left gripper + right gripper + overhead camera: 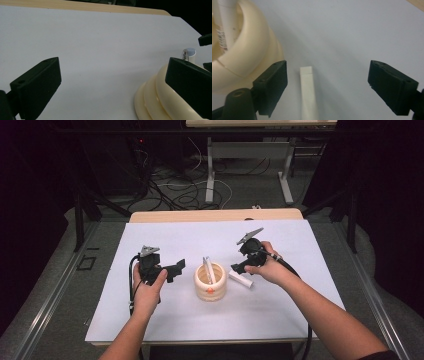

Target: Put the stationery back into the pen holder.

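1. The flat white squeeze tube point(308, 92) lies on the white-covered desk point(165, 235) just right of the cream ribbed round pot point(210, 282), in the centre of the high view. In the right gripper view it sits at lower centre, between the two jaws but nearer the left one, with its long axis running roughly along the claw's line of sight.
2. The right claw point(337, 82) stands wide apart and holds nothing; it hangs right over the tube and is much the nearer of the two. I judge a closing move would need the tube centred first.
3. The left claw point(112, 85) is also spread wide and empty, to the left of the pot, whose ribbed wall shows at lower right in the left gripper view.
4. The tube looks plain white, flattened, with a square crimped end pointing away from the right claw.
5. A second white tube with a printed label point(208, 268) stands leaning inside the pot.
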Motion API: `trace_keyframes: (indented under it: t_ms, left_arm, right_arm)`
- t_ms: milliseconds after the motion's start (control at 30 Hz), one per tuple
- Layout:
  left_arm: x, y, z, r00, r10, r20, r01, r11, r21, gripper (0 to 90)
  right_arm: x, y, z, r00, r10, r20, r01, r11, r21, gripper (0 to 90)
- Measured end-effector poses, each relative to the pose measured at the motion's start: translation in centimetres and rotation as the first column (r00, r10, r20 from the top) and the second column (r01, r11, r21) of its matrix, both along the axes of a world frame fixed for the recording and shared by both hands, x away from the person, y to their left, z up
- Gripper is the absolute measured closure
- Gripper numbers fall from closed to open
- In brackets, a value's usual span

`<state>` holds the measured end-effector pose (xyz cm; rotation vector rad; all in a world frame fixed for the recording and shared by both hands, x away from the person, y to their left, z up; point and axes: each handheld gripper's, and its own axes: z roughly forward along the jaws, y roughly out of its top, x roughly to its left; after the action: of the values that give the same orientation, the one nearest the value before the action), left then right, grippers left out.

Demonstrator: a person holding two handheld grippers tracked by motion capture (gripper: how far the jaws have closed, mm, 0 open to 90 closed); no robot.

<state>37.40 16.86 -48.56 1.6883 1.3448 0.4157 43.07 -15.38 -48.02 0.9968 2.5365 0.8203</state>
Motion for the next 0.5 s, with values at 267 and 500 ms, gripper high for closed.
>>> trace_keyframes:
  t_ms: [267,500]
  left_arm:
    - [0.0,0.0,0.0,1.0,0.0,0.0,0.0,1.0,-0.002,0.2]
    - [0.0,0.1,-0.1,0.9999,-0.011,-0.012,0.011,0.9999,0.005,0.2]
  right_arm:
    - [-0.2,0.3,-0.7,0.9988,-0.028,-0.039,0.026,0.999,-0.038,16.8]
    - [-0.3,0.1,-1.0,0.997,0.003,-0.078,-0.01,0.996,-0.086,28.6]
